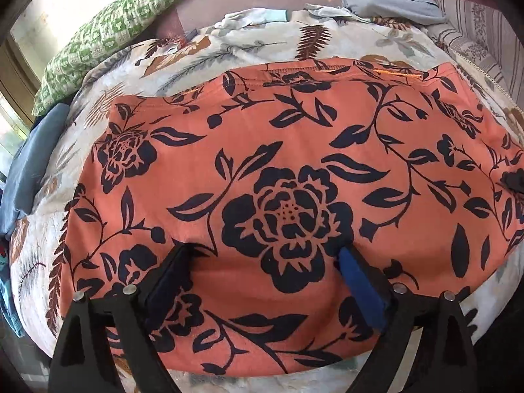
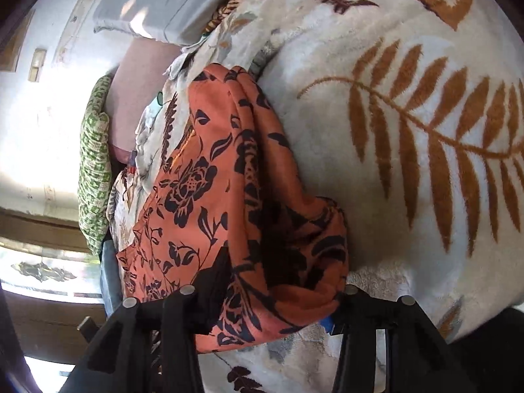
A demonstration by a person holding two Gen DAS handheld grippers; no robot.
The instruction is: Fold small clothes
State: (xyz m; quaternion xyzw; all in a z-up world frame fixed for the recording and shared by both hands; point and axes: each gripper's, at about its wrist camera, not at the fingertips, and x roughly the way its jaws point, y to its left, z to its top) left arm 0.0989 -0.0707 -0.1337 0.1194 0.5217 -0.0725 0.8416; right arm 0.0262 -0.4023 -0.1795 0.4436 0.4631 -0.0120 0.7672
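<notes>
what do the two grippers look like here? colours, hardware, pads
Both are matte black plastic linkage frames with triangular cutouts and round silver pivot pins. The left gripper has blue pads on its fingers. On the right gripper, only a sliver of blue pad shows. No cables or sleeves are visible.

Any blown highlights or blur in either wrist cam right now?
Left wrist: window side at the left edge is overexposed; orange floral garment sharp, evenly lit. Right wrist: wall blown white, fern blanket slightly soft; strong fisheye bending in both.

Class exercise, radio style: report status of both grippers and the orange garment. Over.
Left gripper open, fingers resting on the orange floral garment. Right gripper holds bunched garment edge; grip unclear. Garment lies on leaf-print blanket. Nothing blocking.
</notes>
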